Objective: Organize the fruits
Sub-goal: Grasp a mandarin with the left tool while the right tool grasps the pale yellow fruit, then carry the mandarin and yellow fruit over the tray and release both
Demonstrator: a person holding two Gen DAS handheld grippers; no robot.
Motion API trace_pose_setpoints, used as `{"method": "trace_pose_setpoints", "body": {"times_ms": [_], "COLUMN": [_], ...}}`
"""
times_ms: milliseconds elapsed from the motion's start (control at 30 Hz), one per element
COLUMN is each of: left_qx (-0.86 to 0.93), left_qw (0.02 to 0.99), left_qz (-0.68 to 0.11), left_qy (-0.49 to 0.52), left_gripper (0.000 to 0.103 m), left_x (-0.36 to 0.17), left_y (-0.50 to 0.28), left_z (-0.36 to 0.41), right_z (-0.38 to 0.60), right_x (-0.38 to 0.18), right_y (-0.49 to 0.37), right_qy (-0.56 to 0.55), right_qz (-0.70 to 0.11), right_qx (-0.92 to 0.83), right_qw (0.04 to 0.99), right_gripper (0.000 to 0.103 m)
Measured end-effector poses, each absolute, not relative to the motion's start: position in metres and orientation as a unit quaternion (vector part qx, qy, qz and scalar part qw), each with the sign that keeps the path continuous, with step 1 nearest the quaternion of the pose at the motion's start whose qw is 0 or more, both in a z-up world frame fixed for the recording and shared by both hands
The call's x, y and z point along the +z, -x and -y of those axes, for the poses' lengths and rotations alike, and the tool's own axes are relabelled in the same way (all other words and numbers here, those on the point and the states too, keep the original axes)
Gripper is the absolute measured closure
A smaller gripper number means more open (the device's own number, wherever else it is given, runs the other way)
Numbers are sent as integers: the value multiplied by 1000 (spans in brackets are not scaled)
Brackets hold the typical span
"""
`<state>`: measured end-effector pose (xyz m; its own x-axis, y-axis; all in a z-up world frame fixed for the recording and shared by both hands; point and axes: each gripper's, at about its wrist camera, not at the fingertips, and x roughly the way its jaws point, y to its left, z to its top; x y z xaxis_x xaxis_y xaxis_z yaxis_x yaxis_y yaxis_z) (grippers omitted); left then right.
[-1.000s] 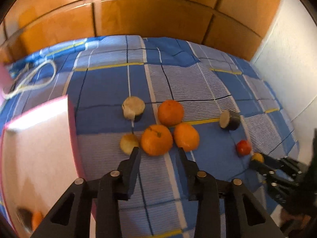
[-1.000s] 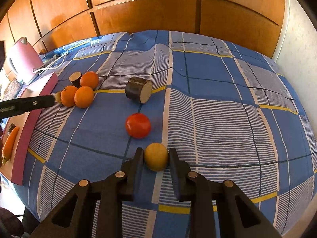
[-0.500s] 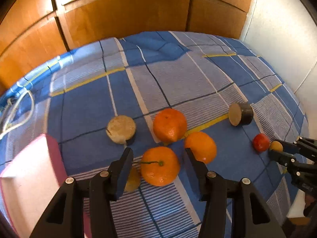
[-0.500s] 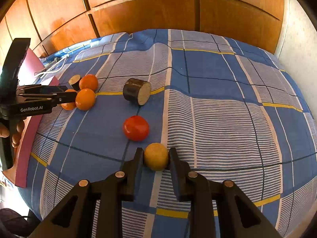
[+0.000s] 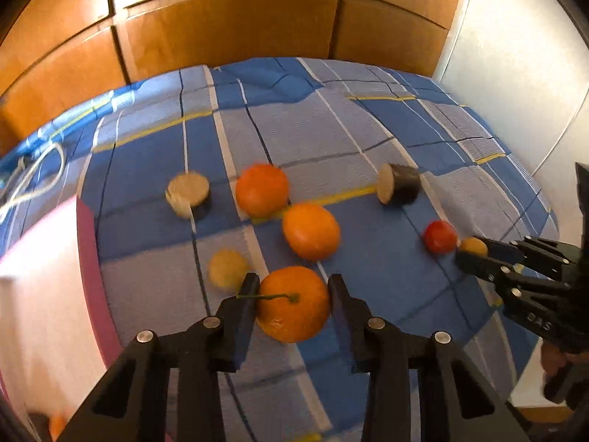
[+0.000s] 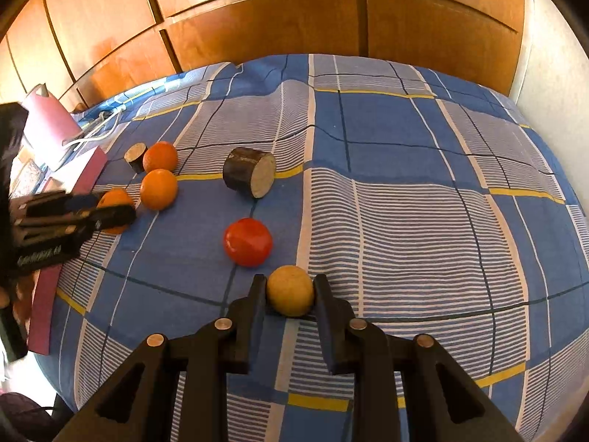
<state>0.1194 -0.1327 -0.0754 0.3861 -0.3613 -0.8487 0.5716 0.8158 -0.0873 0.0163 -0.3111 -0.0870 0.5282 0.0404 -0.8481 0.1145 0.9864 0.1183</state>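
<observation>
Left hand-held gripper (image 5: pixel 292 287): its fingers sit on either side of the stemmed orange (image 5: pixel 292 304) and touch its flanks — closed around it, at 6 o'clock in the left wrist view.
Right hand-held gripper (image 6: pixel 290 287): narrow, both fingers pressed against the small yellow fruit (image 6: pixel 290 295), which rests on the bed at 6 o'clock in the right wrist view.
Other oranges: one orange (image 5: pixel 311 231) just beyond the held one toward 12 o'clock, another orange (image 5: pixel 262 190) touching it farther back.
Red fruit (image 6: pixel 247 242): on the bed just beside the yellow fruit, toward 11 o'clock from it, apart from the gripper fingers.
Pale round fruit (image 5: pixel 227 269): blurred, just beside the left finger toward 10 o'clock.
Dark cut pieces: one dark-skinned chunk (image 6: pixel 250 176) lying on its side, pale cut face showing, beyond the red fruit; a second chunk (image 5: pixel 188 194) left of the far orange.
Bed: blue checked bedspread (image 6: pixel 405 221) carries all the fruit — wooden panelling (image 6: pixel 257 18) behind it.
Pink-edged tray (image 5: pixel 88 276): at 9 o'clock in the left wrist view, on the bed's edge.
</observation>
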Motion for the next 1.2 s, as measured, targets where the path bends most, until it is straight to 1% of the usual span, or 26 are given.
{"method": "trace_pose_setpoints", "body": {"times_ms": [133, 200, 400, 567, 800, 1200], "left_qx": [-279, -270, -246, -220, -205, -151], "left_qw": [822, 829, 832, 843, 857, 878], "left_qz": [-490, -484, -496, -489, -471, -453], "left_qy": [-83, -76, -41, -43, -35, 31], "left_gripper": [65, 64, 63, 65, 65, 65], "left_x": [-80, -82, -86, -85, -69, -39], "left_y": [-99, -89, -86, -78, -60, -52], "left_z": [127, 125, 121, 122, 103, 39], "right_z": [312, 312, 308, 301, 289, 227], "right_x": [-88, -88, -89, -88, -78, -54], "right_y": [-17, -18, -19, -18, -10, -7], "right_qy": [-83, -78, -68, -48, -56, -30], "right_qz": [-486, -486, -487, -482, -469, -452], "right_qx": [-20, -20, -30, -47, -33, 62], "right_qw": [870, 870, 870, 873, 881, 889], "right_gripper": [77, 77, 77, 78, 78, 78]}}
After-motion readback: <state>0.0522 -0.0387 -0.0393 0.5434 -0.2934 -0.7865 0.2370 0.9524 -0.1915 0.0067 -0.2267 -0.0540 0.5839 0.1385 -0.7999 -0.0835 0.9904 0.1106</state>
